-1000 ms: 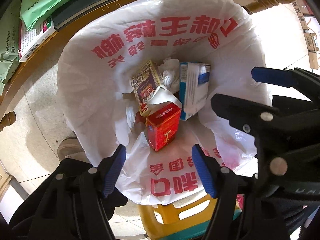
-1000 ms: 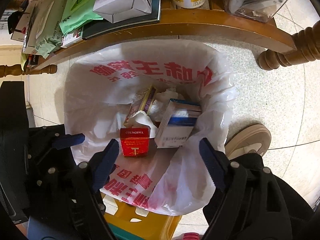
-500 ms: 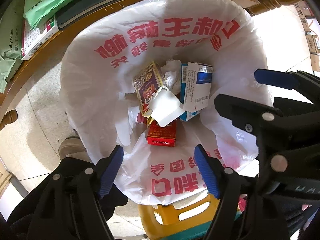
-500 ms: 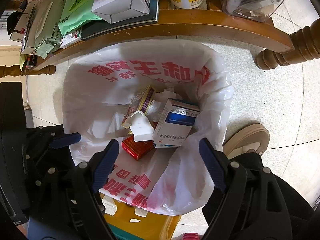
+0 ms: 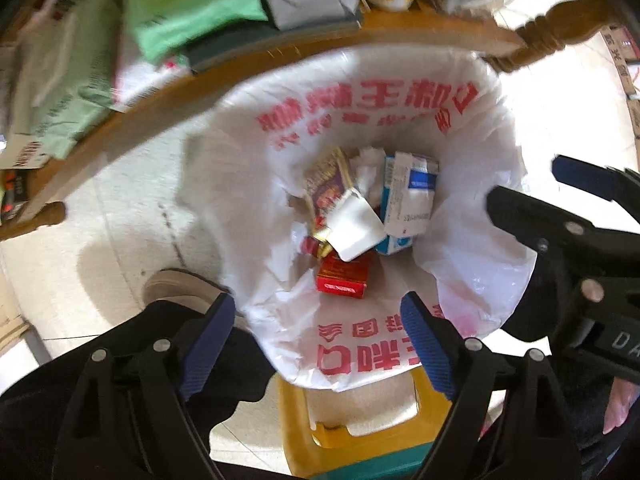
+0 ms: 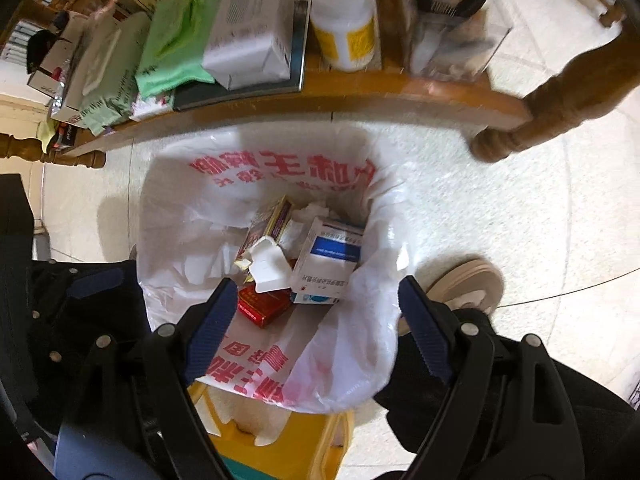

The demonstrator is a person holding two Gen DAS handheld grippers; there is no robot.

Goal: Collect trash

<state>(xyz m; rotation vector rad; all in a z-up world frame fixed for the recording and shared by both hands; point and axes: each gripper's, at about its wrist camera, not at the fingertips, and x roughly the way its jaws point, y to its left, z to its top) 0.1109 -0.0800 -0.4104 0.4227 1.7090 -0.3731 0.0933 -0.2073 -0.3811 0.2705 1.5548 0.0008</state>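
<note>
A white trash bag [image 5: 472, 128] [image 6: 360, 344] with red lettering stands open below both grippers. Inside lie a red cigarette pack [image 5: 342, 278] [image 6: 262, 306], a blue-and-white box [image 5: 410, 198] [image 6: 330, 258], a dark patterned box [image 5: 328, 184] [image 6: 268, 224], a white torn carton [image 5: 354, 226] [image 6: 272, 266] and crumpled tissue [image 5: 366, 168]. My left gripper [image 5: 318, 344] hangs above the bag's near rim, jaws opening, nothing between them. My right gripper [image 6: 316, 330] is open and empty above the bag. It shows in the left wrist view as the right gripper [image 5: 568, 208].
A wooden table edge [image 6: 320, 100] curves above the bag, bearing a green pack [image 6: 176, 48], a white box [image 6: 252, 28] and a white jar [image 6: 344, 32]. A turned table leg [image 6: 552, 108] stands right. A yellow stool [image 5: 360, 424] sits under the bag. A person's shoe [image 6: 464, 284] rests on the floor.
The red cigarette pack fell from upright to flat at the bag's bottom. Both grippers rose, so the bag looks smaller and more of the table shows. The left jaws spread wider.
</note>
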